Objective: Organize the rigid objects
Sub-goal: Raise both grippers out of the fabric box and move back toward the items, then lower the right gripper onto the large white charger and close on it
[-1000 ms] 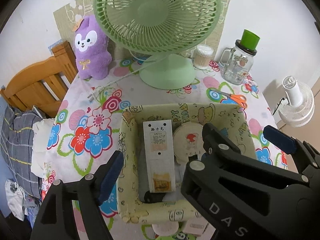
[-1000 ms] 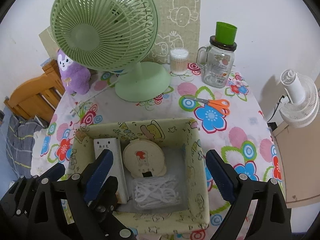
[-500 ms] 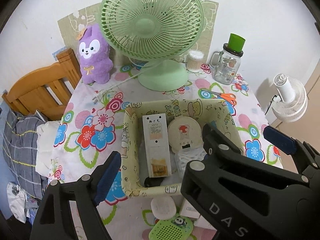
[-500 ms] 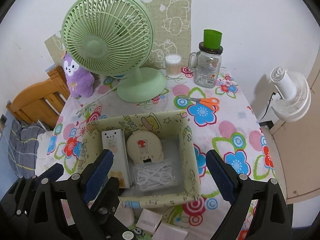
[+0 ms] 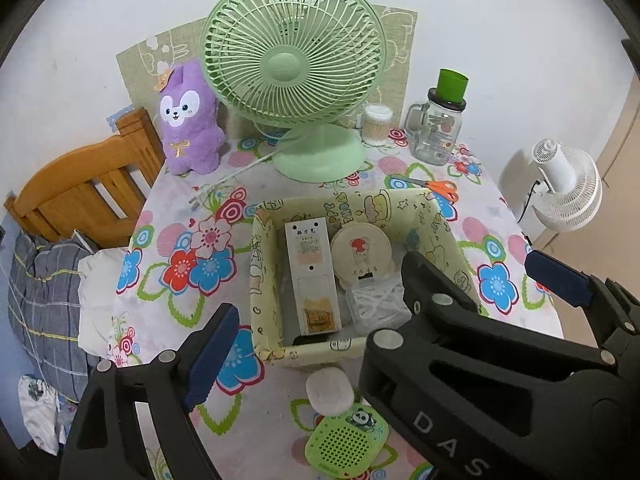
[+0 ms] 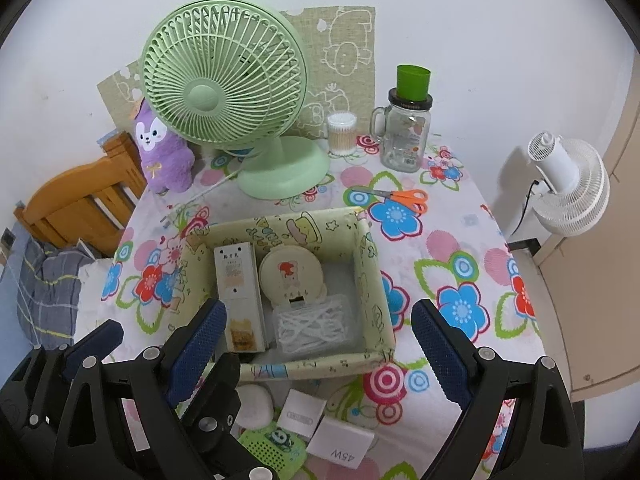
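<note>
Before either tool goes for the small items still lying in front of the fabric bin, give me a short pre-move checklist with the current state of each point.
1. Left tool open, holding nothing: ok.
2. Right tool open, holding nothing: ok.
3. Fabric bin upright, mouth unobstructed: ok.
4. Free floor space in bin: not ok; the long white box, round compact and clear case fill most of it.
5. White oval case outside the bin, unobstructed in the left wrist view: ok.
6. Green panda case free of neighbours: cannot tell; the left tool hides one edge.
</note>
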`<action>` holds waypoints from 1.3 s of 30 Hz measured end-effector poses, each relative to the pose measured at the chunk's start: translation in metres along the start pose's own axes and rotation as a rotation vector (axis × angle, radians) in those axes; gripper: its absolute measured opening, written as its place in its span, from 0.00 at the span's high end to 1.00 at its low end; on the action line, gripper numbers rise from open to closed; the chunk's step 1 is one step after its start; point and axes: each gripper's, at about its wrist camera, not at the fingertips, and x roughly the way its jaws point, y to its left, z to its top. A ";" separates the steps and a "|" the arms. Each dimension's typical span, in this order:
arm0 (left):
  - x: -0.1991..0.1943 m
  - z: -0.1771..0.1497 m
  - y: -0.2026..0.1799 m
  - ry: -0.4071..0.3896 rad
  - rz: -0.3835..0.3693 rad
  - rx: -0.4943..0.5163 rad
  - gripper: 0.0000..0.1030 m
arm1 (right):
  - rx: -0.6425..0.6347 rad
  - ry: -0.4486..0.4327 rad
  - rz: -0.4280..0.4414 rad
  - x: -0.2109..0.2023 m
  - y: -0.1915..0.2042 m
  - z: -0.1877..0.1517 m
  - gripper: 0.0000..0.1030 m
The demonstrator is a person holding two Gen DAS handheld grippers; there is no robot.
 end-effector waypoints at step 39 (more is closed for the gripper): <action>-0.004 -0.073 -0.008 0.032 -0.110 0.128 0.06 | 0.056 -0.041 -0.111 -0.022 0.000 -0.090 0.07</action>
